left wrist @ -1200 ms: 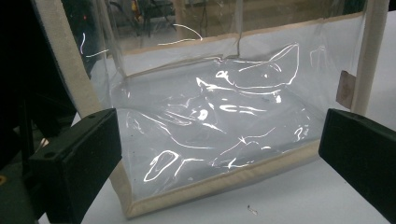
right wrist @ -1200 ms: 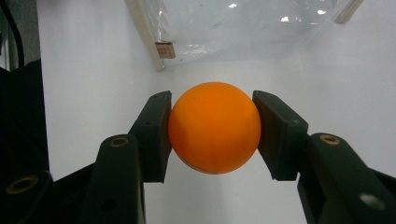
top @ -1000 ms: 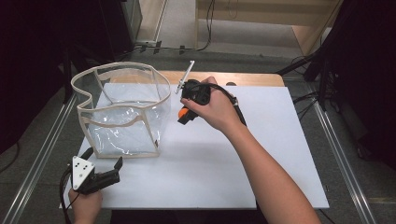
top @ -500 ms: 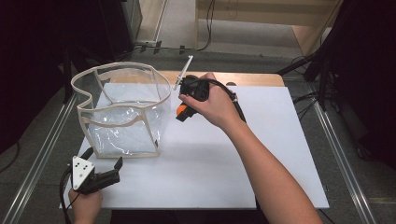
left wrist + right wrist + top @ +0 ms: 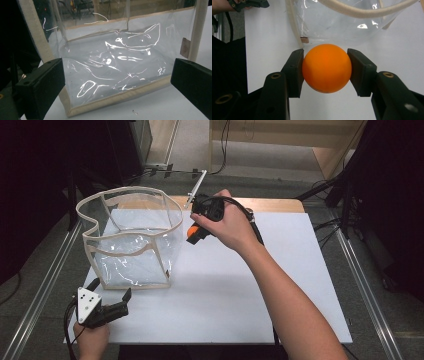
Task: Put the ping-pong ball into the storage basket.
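- While the right gripper (image 5: pixel 325 72) has its jaws pressed on both sides of the orange ball (image 5: pixel 326 71), keep that squeeze even; a ball this smooth and round can likely pop out if one jaw slackens first.
- Seen from the right gripper view, the jaws meet the ball about at its widest part, which looks like a sound hold, so no re-grip seems needed.
- From above, the ball (image 5: pixel 192 231) hangs over the white table (image 5: pixel 280 285), just beside the right wall of the clear bag (image 5: pixel 131 240) and below its rim.
- To get the ball in, I judge it must first go up above the beige rim (image 5: pixel 150 228), then across over the opening, and only then be let go.
- Lift straight before moving sideways, since the soft wall may buckle or the bag may slide if the ball or jaws push it.
- Release low inside the bag, I would say, so the ball does not bounce back out.
- Meanwhile the left gripper (image 5: pixel 112 306) rests near the table's front left corner with its jaws wide and nothing between them.
- Its view looks at the bag's front wall (image 5: pixel 117 70) and bottom seam, close but not touching.
- If the bag shifts, that gripper seems well placed to steady the near edge.
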The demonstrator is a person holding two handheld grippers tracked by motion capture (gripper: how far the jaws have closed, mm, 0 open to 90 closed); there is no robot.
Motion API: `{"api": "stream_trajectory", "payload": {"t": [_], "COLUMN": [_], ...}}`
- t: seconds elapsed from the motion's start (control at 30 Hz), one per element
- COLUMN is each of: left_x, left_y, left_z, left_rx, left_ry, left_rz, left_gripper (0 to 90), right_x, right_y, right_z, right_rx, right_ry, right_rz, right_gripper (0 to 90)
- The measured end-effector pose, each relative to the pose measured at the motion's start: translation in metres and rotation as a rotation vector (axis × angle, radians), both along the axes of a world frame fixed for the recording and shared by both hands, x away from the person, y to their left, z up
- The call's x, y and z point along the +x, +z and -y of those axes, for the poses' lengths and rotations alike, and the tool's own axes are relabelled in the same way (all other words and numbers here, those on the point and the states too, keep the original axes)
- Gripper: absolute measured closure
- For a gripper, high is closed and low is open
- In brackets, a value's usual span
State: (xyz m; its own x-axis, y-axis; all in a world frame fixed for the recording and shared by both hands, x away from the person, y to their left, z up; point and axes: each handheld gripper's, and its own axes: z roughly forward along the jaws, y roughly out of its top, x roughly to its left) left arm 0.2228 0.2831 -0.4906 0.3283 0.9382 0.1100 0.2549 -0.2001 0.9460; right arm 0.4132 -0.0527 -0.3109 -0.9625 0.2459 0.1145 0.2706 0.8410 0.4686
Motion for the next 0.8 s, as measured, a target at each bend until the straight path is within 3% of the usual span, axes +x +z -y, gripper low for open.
{"api": "stream_trajectory", "payload": {"t": [0.8], "left_x": [0.0], "left_y": [0.0], "left_z": [0.0], "left_rx": [0.002], "left_ry": [-0.002], "left_rz": [0.001], "left_gripper": [0.0], "right_x": [0.008], "right_y": [0.027], "right_z": [-0.006], "right_rx": [0.01], "right_ry": [-0.001], "right_rz": [0.026], "right_gripper": [48.0]}}
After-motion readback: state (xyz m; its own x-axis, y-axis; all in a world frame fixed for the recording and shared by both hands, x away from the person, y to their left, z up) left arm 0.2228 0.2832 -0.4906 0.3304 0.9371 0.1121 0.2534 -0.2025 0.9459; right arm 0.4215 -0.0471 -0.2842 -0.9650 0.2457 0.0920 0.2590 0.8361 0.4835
